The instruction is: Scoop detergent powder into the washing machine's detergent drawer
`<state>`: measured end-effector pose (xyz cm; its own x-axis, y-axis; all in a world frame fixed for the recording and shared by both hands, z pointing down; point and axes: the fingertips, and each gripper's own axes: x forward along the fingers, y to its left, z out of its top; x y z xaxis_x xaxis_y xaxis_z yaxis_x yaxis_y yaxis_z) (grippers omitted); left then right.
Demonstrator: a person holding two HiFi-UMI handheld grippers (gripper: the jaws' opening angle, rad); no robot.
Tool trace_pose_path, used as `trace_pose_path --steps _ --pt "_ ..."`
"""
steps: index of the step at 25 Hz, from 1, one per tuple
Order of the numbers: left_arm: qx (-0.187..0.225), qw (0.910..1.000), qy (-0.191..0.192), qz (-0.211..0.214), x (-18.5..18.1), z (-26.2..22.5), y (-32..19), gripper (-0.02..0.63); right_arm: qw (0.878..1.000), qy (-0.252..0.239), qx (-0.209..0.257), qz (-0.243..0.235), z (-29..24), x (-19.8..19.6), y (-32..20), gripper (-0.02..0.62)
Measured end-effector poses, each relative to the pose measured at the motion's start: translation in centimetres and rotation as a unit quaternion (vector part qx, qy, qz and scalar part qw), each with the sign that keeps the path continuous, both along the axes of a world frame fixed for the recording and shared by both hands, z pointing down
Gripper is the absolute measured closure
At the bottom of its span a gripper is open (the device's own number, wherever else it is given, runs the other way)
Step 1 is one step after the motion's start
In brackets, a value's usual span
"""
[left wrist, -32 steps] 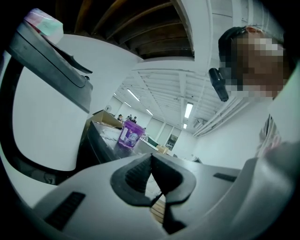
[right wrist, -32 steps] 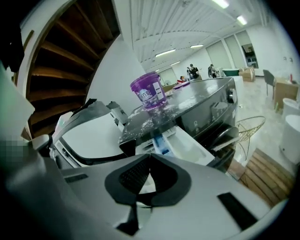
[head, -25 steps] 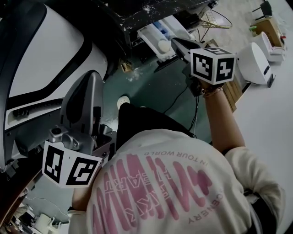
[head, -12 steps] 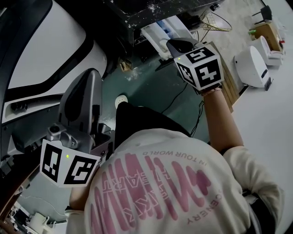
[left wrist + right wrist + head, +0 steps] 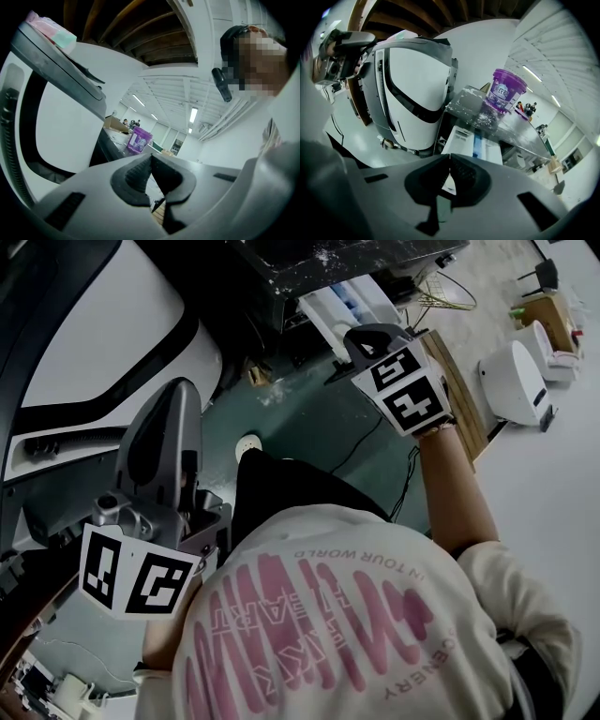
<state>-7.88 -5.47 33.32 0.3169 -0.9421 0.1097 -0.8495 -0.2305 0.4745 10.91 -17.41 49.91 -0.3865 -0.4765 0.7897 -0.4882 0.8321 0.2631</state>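
- Detergent drawer (image 5: 326,310) stands pulled out at 12 o'clock in the head view (a purple tub (image 5: 505,90) sits on the top above it).
- Right gripper (image 5: 450,159) is beside the drawer at 1 o'clock, its 2 jaws closed together with a thin pale strip low between them.
- Left gripper (image 5: 150,158) is at 8 o'clock, jaws closed and empty.

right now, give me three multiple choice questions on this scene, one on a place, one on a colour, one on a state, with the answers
1. Where does the tub stand?
A on the floor
B on the dark machine top
C on a chair

2. What colour is the tub?
A purple
B yellow
C red

3. How is the detergent drawer set?
A pushed in flush
B taken out and lying on the floor
C pulled out of the machine

Answers: B, the right gripper view shows it on the powder-dusted top above the drawer; A, its wall is purple around a pale label; C, it juts forward from below the top.
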Motion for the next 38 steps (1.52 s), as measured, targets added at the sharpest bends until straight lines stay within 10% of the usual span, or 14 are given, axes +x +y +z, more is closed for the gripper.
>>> trace_pose_path --steps 38 --pt "-0.003 0.9993 -0.025 -0.029 1.1 -1.1 5.2 0.604 0.970 0.116 0.167 -0.133 -1.0 -0.5 1.4 0.592"
